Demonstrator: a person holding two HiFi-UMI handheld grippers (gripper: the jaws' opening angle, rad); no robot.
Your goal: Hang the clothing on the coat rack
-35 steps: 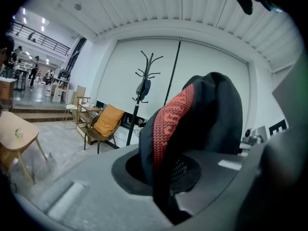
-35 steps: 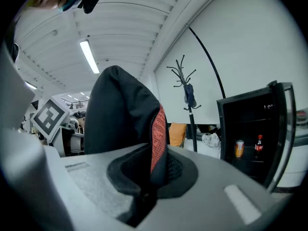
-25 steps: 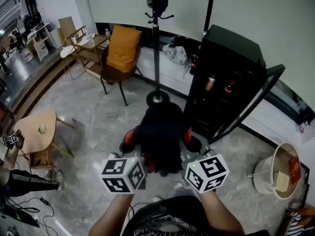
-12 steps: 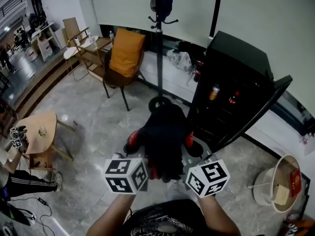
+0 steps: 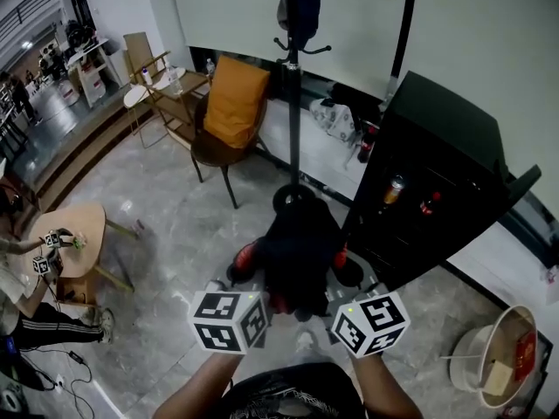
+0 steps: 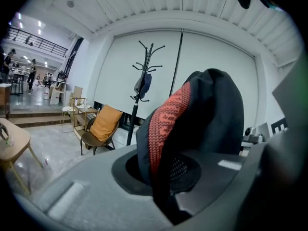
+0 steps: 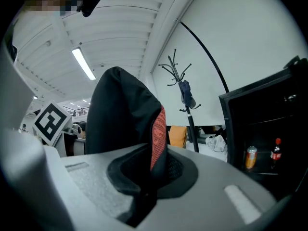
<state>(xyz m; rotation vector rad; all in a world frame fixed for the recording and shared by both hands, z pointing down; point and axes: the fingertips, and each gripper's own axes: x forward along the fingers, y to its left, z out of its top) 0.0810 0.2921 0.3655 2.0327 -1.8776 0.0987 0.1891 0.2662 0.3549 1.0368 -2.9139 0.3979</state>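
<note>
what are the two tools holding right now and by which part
A black garment: each tool is shut on a red-trimmed edge of it, the left tool at its left side, the right tool at its right.

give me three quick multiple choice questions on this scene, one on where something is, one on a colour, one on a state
1. Where does the tall black coat rack stand?
A. between the wooden chair with the orange cushion and the black drinks cabinet with its door open
B. beside the round wooden table
C. left of that chair

2. What colour is the knit trim on the black garment?
A. yellow
B. red
C. white

3. How do the left gripper and the right gripper stand?
A. both open
B. only the left shut
C. both shut on the garment

Answers:
1 A, the head view shows its pole and base between the two.
2 B, both gripper views show a red band on the cloth.
3 C, each gripper view shows the cloth pinched.
</note>
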